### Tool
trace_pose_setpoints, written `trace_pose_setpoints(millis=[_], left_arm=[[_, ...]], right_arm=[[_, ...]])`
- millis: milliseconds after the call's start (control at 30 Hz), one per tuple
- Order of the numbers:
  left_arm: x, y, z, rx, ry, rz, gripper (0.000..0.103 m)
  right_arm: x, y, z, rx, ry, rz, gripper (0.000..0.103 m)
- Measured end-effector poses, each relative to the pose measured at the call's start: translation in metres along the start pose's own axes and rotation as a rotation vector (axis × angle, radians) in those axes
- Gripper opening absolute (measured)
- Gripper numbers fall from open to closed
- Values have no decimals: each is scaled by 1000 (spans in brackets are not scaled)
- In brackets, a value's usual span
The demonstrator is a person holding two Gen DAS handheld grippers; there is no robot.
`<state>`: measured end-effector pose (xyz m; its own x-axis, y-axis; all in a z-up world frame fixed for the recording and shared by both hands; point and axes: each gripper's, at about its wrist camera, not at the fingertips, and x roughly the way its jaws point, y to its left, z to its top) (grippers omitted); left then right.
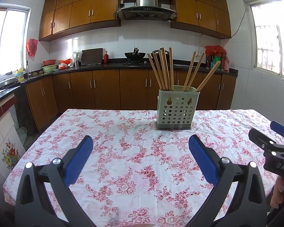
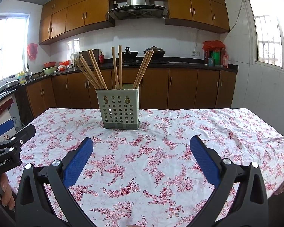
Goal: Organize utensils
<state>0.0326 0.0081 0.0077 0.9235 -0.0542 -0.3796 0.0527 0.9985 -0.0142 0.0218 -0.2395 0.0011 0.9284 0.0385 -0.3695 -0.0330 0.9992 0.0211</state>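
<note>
A pale green perforated utensil holder (image 1: 177, 107) stands upright near the far edge of the table, with several wooden chopsticks (image 1: 164, 70) leaning in it. It also shows in the right wrist view (image 2: 119, 106) with the chopsticks (image 2: 96, 70) fanned out. My left gripper (image 1: 141, 143) is open and empty, over the tablecloth well short of the holder. My right gripper (image 2: 141, 144) is open and empty too, also short of the holder. Each gripper shows at the edge of the other's view: the right gripper (image 1: 274, 143) and the left gripper (image 2: 7, 140).
The table carries a white cloth with red flowers (image 1: 123, 151), also seen in the right wrist view (image 2: 179, 141). Behind it runs a kitchen counter (image 1: 104, 67) with a wok, bowls and bottles, over brown cabinets. A tiled wall stands at the left.
</note>
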Motion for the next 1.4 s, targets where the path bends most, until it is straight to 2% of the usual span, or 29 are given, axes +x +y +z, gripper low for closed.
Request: trace_pose_setpoints(millis=[1400], left_arm=[[0,0,-1,-7,7,-1,99]], right_arm=[[1,5,2,14,7,-6,101]])
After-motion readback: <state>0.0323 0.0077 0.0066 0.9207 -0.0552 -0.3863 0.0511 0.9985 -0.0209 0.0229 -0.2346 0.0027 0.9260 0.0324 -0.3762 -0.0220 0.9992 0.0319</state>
